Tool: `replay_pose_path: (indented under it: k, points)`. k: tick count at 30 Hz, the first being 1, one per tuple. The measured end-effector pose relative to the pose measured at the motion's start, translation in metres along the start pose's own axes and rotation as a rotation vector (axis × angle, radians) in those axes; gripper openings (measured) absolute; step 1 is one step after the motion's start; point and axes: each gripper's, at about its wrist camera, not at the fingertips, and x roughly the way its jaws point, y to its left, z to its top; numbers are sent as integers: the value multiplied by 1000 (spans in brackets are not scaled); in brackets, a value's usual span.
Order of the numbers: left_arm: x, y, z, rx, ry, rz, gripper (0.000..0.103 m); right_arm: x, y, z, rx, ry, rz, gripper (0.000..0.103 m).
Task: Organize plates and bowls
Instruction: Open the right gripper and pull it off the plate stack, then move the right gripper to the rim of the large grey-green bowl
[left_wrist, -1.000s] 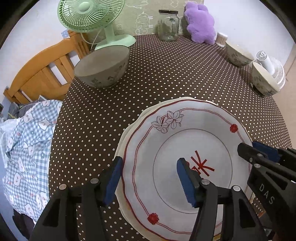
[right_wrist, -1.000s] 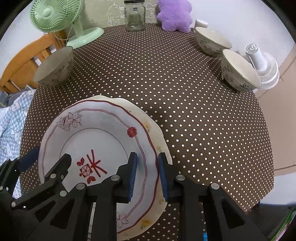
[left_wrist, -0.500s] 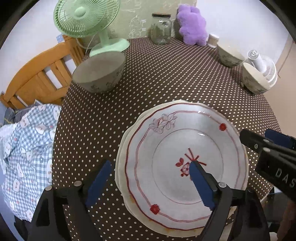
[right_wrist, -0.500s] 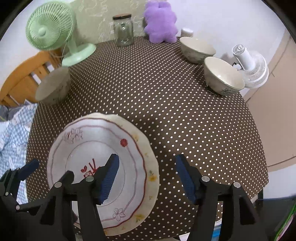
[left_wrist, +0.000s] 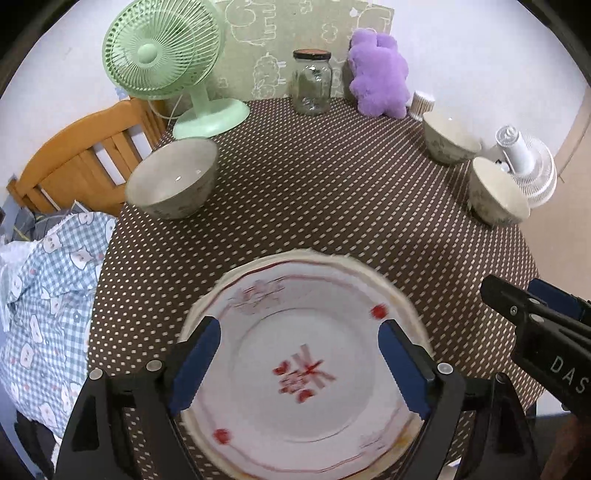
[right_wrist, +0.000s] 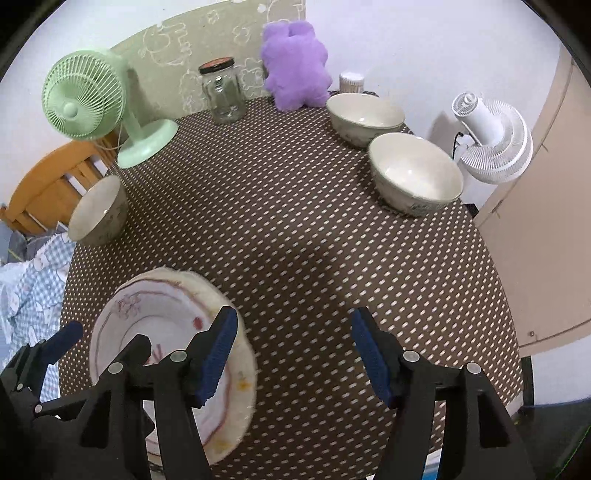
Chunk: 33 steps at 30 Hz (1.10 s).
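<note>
We hold both tools tilted steeply down. Since a second ago both have lifted and let go: our left gripper (left_wrist: 299, 365) hangs wide open above the white, red-rimmed plate (left_wrist: 306, 417) atop its stack; our right gripper (right_wrist: 291, 354) stands open, empty, over the brown dotted tablecloth (right_wrist: 295, 221). Beyond, left, sits a grey-green bowl (left_wrist: 171, 179); right, two cream bowls (right_wrist: 415, 171).

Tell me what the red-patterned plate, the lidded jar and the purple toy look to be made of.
Red-patterned plate: likely glazed ceramic, with a smooth white surface and painted red motifs. Lidded jar: clear glass, since the wall shows through it, under a dark lid that may be metal. Purple toy: plush fabric with a fuzzy, matte pile.
</note>
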Motion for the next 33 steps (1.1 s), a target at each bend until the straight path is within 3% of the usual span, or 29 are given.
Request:
replay_pose_path:
  k: [7, 16, 25, 33]
  points:
    - [-4, -50, 18, -42, -21, -42, 89, -3, -43, 27, -47, -28, 24, 74]
    - [3, -104, 41, -94, -54, -1, 89, 4, -96, 57, -78, -66, 52, 74]
    - [5, -156, 67, -74, -129, 61, 89, 10, -140, 89, -97, -113, 50, 74]
    - [25, -190, 98, -71, -136, 38, 88, 26, -179, 116, -55, -109, 59, 74]
